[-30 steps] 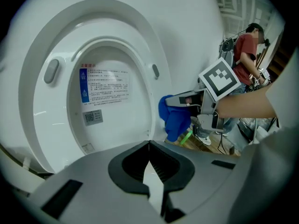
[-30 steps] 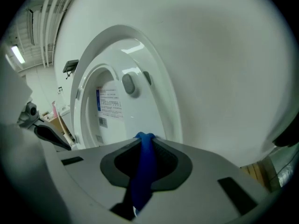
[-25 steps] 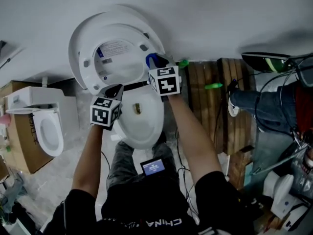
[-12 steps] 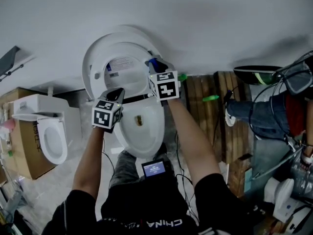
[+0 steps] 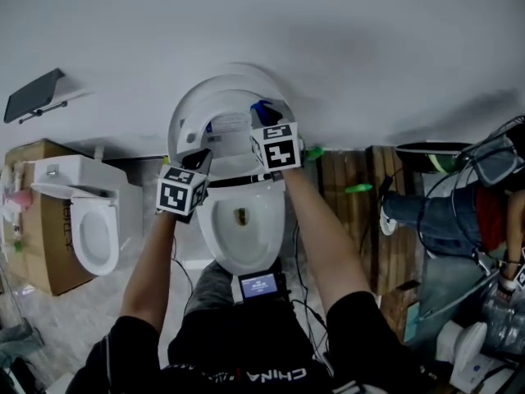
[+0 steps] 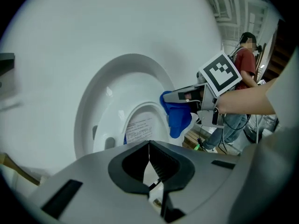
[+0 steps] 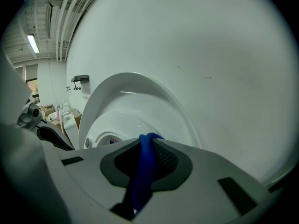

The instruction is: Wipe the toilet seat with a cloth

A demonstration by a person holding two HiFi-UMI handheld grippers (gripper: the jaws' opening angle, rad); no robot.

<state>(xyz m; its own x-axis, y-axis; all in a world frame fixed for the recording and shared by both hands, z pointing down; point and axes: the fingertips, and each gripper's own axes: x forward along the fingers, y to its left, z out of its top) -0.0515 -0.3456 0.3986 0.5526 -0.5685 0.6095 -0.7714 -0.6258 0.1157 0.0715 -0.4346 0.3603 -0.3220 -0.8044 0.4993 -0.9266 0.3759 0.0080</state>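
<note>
- Judged to be in the wiping step itself: holds the blue cloth [image 5: 261, 107] in the right gripper [image 5: 262, 113], jaws clenched on a fold of it, close to the upper right part of the raised toilet seat [image 5: 187, 125].
- Cannot tell from any view whether the cloth really touches the seat or only hangs just beside it.
- Keeps the left gripper [image 5: 198, 158] clenched on nothing, jaws pressed flat together, near the lower left edge of the seat, a little above the rim of the bowl [image 5: 242, 249].
- Shows no streak, wet trace or dirt on the white surface, so no way to say how much is already wiped. Probably most of the ring is left to do, above all the left half and the top.
- Seat and lid: hard, glossy white plastic, oval, standing up against the plain pale wall [image 5: 353, 31], with a printed label [image 6: 138, 127] in the middle opening.
- Bowl below, in the middle of the head view: smooth glazed white, egg-shaped, with a small dark drain.
- Cloth [image 6: 177, 115]: soft, thin, strongly blue, bunched and hanging in a loose drop shape under the right gripper [image 6: 187, 96]; in the right gripper view seen as a narrow folded band [image 7: 142, 171] between dark ribbed pads.
- At the left edge of the head view, a second white toilet [image 5: 90, 228] beside a brown cardboard box [image 5: 29, 220]; at the right, rough wooden planks [image 5: 394, 212].
</note>
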